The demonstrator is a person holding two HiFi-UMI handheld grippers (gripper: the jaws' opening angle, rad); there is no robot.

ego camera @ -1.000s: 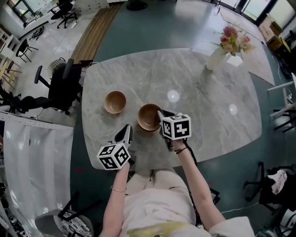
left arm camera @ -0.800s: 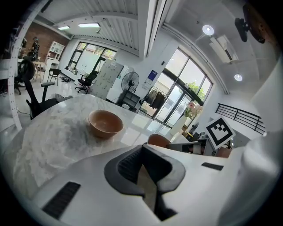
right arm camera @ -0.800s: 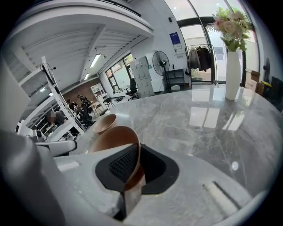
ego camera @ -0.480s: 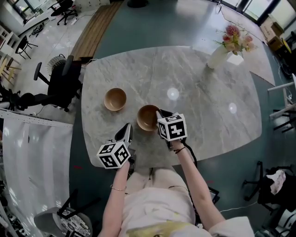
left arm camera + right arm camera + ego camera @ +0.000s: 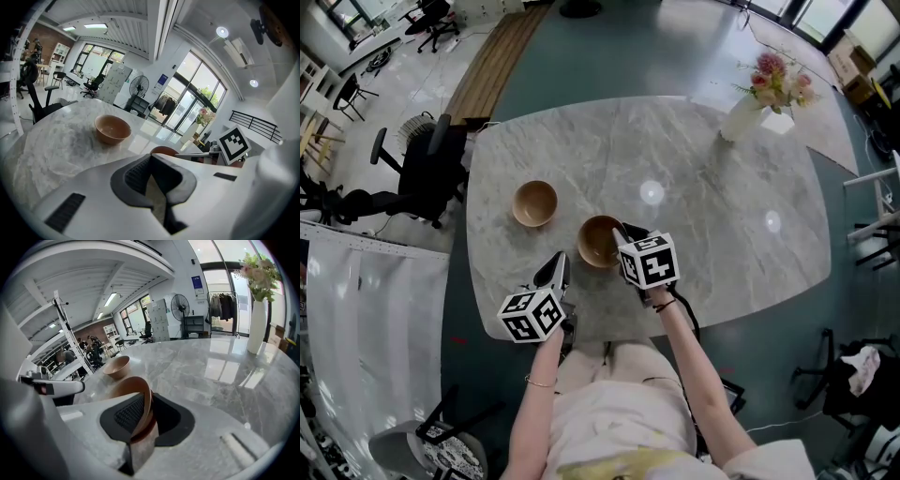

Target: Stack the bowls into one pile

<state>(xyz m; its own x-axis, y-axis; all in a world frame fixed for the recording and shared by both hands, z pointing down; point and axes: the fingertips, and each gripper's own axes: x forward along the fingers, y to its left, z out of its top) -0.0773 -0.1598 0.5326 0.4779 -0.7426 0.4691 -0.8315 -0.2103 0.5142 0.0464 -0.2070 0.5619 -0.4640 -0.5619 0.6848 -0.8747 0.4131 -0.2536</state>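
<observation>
Bowls of tan wood sit apart on the marble table [image 5: 722, 187]. The nearer bowl [image 5: 600, 242] has its near wall between the jaws of the right gripper [image 5: 144, 403]. Those jaws have just been opening; the wall leans on the inner pad, and the other pad looks slightly clear of it. The second bowl [image 5: 534, 202] stands well off to that gripper's left, ahead of the left gripper [image 5: 560, 268]. The left gripper's jaws are pressed together at the tips with nothing between them, and it sits just beside the nearer bowl.
</observation>
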